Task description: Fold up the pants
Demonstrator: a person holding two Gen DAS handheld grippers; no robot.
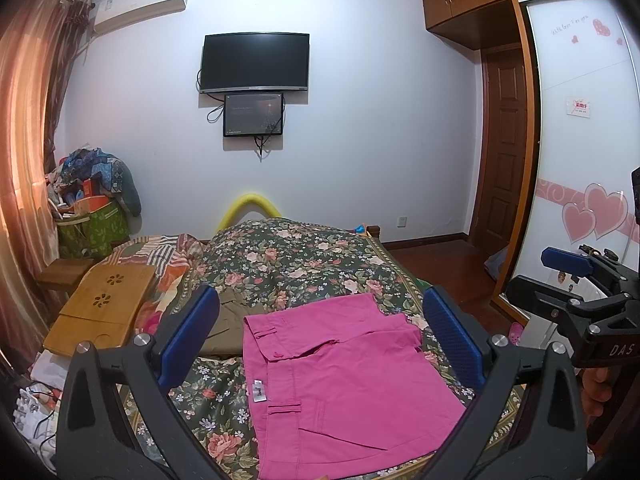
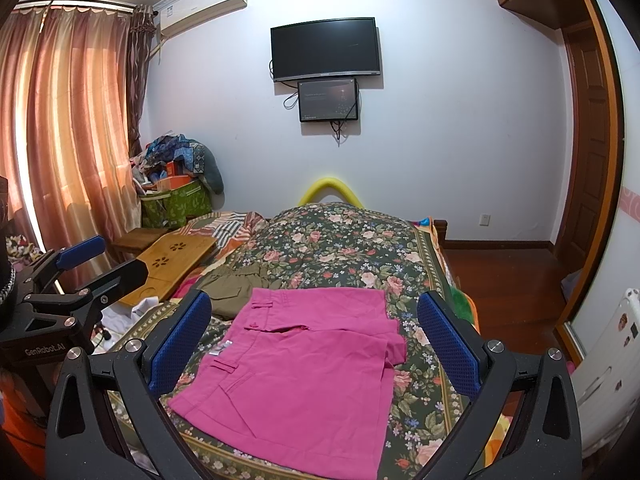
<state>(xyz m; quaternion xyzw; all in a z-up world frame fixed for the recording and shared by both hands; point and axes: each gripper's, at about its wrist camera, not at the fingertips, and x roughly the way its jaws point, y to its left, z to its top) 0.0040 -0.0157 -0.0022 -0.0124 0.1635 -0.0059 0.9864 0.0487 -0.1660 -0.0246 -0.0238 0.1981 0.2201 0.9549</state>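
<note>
Pink pants (image 1: 340, 380) lie folded into a flat, roughly square stack on the floral bedspread (image 1: 304, 264); they also show in the right wrist view (image 2: 304, 376). My left gripper (image 1: 320, 340) is open and empty, held above the pants with a blue pad on each side. My right gripper (image 2: 316, 344) is open and empty too, above the same pants. The right gripper shows at the right edge of the left wrist view (image 1: 576, 280); the left gripper shows at the left of the right wrist view (image 2: 80, 264).
Olive-green folded pants (image 1: 230, 320) lie just beyond the pink ones, also in the right wrist view (image 2: 236, 284). A bamboo lap tray (image 1: 100, 308) sits at the bed's left. A laundry pile (image 1: 92, 200) stands in the corner. Wardrobe (image 1: 580, 140) at right.
</note>
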